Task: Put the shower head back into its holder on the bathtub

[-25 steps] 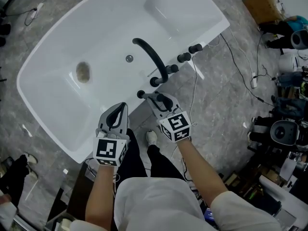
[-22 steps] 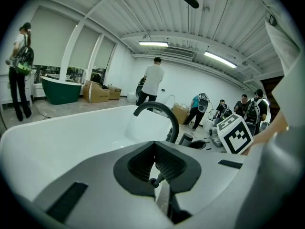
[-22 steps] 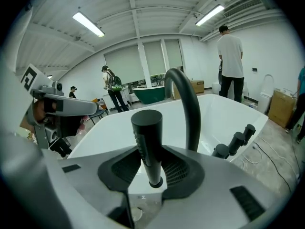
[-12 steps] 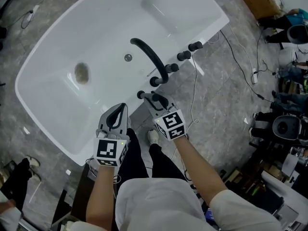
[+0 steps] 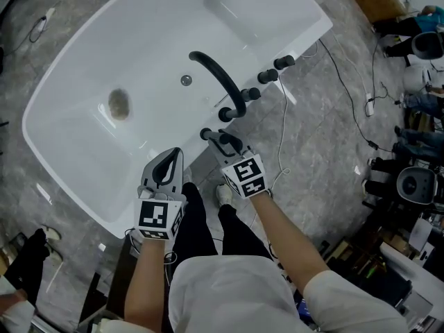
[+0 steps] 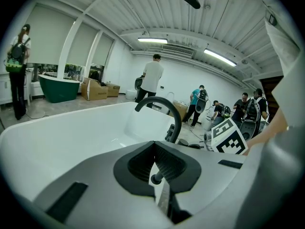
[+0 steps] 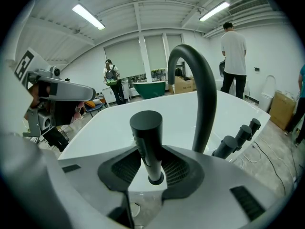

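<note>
1. Since a second ago, the right gripper [image 5: 220,143] seems to be sinking slightly toward the near rim of the bathtub [image 5: 76,92]. Its marker cube [image 5: 248,176] is looking a shade smaller from above, though the head camera is drifting too.
2. That gripper's jaws are clamping the black shower head [image 7: 147,132] by its stem, and the flat round end is standing up beyond the pads.
3. The shower head is hovering over the tub's near rim, at the near end of the row of black knobs [image 5: 267,75] and just beside the closest one. Whether its lower end is already sitting in a holder is hidden behind the jaws.
4. A curved black spout [image 5: 220,83] is arching from that same rim over the basin.
5. The left gripper [image 5: 168,161] is staying put over the near rim, apart from the right one. Its jaws are pressing together with nothing between them.
6. Across the room, a person in a white shirt [image 6: 152,78] is standing near a green tub [image 6: 59,87].
</note>
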A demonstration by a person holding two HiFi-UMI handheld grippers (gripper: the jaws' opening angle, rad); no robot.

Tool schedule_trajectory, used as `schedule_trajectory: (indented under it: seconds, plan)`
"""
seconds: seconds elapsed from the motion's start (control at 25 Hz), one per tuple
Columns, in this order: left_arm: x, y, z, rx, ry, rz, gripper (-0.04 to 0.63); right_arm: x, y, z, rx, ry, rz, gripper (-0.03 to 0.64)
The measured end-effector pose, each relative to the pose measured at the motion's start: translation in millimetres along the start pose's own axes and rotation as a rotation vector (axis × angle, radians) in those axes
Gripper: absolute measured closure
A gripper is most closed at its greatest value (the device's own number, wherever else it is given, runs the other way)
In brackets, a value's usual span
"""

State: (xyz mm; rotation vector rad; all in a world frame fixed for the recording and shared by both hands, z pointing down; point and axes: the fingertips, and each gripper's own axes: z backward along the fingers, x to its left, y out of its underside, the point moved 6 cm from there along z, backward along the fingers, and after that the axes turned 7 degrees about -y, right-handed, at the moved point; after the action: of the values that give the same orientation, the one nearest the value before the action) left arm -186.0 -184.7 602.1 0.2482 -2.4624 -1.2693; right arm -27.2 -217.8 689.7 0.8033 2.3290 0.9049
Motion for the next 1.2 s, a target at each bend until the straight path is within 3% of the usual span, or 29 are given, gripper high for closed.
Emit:
schedule_trajectory:
  seconds: [0.8,1.2]
  plan:
    - [-4.0,7.6,9.8,0.012,0.002,-0.014,0.584,7.2,8.4,-14.9,0.055,-0.001,0.052,0.470]
    - [-19.8,-3.6,10.0,0.011,0.006,-0.009,0.584,8.4,6.0,-1.8,0.044,-0.061,0.017,0.402]
